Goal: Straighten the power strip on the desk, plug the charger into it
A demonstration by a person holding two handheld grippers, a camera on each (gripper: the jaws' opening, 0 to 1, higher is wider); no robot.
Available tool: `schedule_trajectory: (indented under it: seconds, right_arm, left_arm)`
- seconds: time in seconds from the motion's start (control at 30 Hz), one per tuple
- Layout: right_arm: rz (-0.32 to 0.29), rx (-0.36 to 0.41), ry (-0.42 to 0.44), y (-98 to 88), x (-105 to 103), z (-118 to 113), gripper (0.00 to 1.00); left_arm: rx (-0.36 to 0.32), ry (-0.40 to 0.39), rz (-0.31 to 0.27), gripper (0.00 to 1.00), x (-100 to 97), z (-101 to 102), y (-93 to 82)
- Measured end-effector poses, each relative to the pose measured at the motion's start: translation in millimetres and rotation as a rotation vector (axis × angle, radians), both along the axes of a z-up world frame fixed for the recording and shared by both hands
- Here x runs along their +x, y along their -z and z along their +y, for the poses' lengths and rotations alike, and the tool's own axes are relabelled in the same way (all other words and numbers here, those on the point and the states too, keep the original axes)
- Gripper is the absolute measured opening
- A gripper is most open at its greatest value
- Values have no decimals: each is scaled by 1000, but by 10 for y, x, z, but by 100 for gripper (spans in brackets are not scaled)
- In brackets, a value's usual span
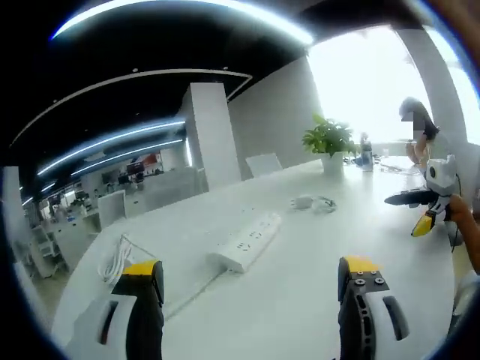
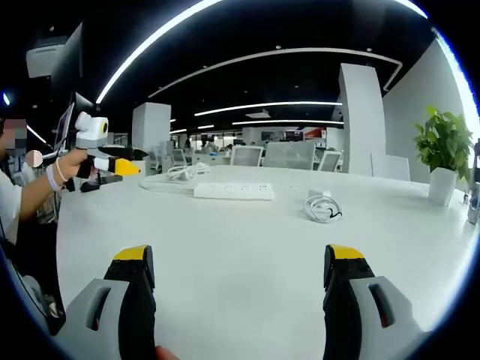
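Note:
A white power strip (image 1: 247, 240) lies at an angle on the white desk (image 1: 300, 300), just beyond my left gripper (image 1: 250, 265), which stands open with nothing in it. Farther back lies the white charger with its coiled cable (image 1: 311, 202). In the right gripper view the power strip (image 2: 234, 191) lies crosswise in the middle distance, with the charger and cable (image 2: 322, 206) to its right. My right gripper (image 2: 240, 253) is open, nothing between its fingers, well short of both. It also appears at the right edge of the left gripper view (image 1: 424, 214), held in a hand.
The strip's coiled cord (image 1: 116, 259) lies at the desk's left end (image 2: 180, 174). A potted plant (image 1: 330, 142) stands at the far end (image 2: 444, 150). A person (image 2: 19, 195) holds the left gripper (image 2: 129, 163) at the left. Office chairs (image 2: 289, 154) stand behind the desk.

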State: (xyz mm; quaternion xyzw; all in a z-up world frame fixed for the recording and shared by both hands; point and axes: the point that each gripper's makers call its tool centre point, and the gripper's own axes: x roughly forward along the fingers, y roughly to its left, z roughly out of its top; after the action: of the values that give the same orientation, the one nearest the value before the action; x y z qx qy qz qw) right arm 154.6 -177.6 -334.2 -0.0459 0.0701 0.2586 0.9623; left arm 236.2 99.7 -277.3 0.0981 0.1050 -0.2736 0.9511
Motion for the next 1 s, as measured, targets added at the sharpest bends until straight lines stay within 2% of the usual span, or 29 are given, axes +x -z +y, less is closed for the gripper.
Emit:
schedule_trajectory:
  seconds: [0.27,0.37,0.53,0.77,1.0]
  right_arm:
    - [2,-3,4,4,28,-14,93]
    - [5,-8,3,15,41,-8,93]
    - [6,-11,4,12,58,-12,93]
    - [6,-20,8,-5,71,-21,93]
    - [1,-26,14,-50,111,-36,93]
  left_arm:
    - [127,36,14,99,232,-71,-25]
    - [155,49,30,99,292,-92,-15]
    - [240,76,51,99,423,-112,26]
    - [326,107,51,99,603,-144,-54]
    - [426,146,75,99,796,-230,-52]
